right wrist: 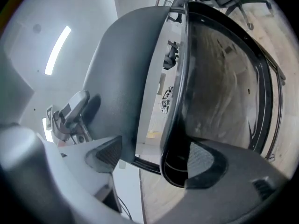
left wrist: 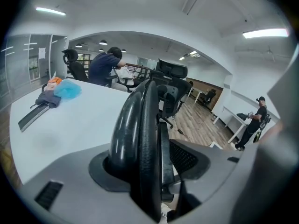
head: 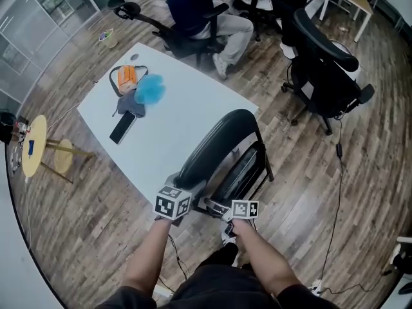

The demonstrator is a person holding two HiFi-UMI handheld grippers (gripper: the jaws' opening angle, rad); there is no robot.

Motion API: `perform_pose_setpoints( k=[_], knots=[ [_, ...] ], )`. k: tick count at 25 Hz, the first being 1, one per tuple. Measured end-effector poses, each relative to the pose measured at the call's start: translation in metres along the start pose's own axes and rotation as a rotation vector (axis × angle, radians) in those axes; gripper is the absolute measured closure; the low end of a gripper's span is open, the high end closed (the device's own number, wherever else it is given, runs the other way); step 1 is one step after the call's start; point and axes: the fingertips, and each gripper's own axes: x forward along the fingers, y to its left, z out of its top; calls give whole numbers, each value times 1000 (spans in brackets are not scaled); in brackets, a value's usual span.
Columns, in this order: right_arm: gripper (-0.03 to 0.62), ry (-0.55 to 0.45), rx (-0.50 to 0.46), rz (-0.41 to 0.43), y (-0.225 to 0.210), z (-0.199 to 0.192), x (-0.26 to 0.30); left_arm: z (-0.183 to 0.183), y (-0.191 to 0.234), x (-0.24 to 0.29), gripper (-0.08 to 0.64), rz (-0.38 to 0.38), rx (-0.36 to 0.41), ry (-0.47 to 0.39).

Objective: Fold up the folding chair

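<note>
The folding chair (head: 215, 145) stands at the lower centre of the head view, black and glossy. Its back and seat are drawn close together, and its upper end leans against the near edge of the white bench (head: 193, 118).

The left hand-held gripper (left wrist: 150, 171) is clamped on the chair's curved edge, with the shell and the tube frame filling the space between its pads. The right hand-held gripper (right wrist: 154, 164) grips from the other side. One pad is against the grey panel and the other is on the black rim of the mesh seat, with a narrow gap of daylight between those two parts. Both grippers sit side by side at the chair's low end, just above the person's forearms.

Toward the upper left of the bench lies a small heap: a blue fluffy thing (head: 152, 90), an orange item (head: 127, 76), a dark cloth (head: 131, 105) and a flat black object (head: 121, 129). A black office chair (head: 322, 63) stands at the upper right, and a seated person (head: 199, 5) is at the top.
</note>
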Motion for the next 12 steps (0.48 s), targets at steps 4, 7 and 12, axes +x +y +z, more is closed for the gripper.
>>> perform_pose_setpoints(
  k=[4, 7, 12],
  knots=[
    [196, -69, -10, -31, -4, 8, -18, 5, 11, -17, 307, 106, 22, -61],
    [196, -101, -57, -70, -10, 7, -47, 2, 24, -47, 307, 225, -30, -140],
    [196, -219, -152, -139, -3, -3, -134, -22, -4, -97, 307, 304, -89, -239]
  ],
)
